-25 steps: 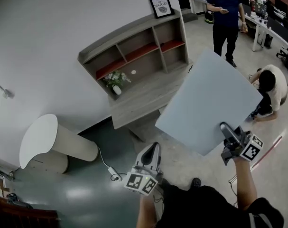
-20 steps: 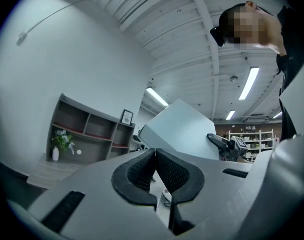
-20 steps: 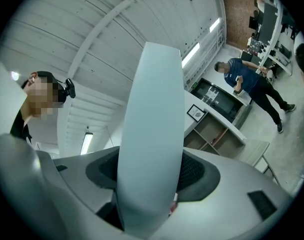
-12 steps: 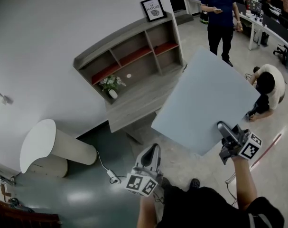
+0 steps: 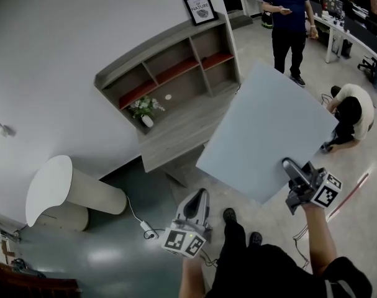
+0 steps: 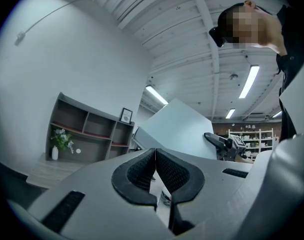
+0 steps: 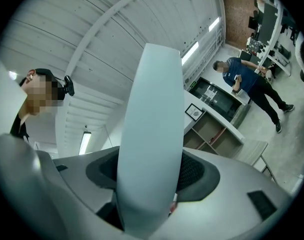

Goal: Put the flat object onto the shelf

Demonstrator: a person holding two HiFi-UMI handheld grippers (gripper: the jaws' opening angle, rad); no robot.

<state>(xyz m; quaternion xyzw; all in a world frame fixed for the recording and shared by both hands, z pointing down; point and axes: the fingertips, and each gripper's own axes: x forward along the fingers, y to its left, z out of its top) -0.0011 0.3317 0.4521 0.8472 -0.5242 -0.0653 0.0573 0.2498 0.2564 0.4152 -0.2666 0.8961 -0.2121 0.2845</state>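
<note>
pale blue-grey flat square board (image 5: 269, 129) hangs tilted in the air before the grey wooden shelf unit with red-lined compartments (image 5: 176, 67), its near edge clamped in the right claw (image 5: 289, 166). left claw (image 5: 200, 197) sits pressed together with nothing in it, apart from the board.

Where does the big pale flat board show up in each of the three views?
Head view: the board lies right of centre, tilted, its near corner clamped in the right gripper.
Left gripper view: the board is at centre, above and beyond the closed jaws.
Right gripper view: the board is seen edge-on, rising up the middle from between the jaws.
Shared landmark: the framed picture atop the shelf.
</note>
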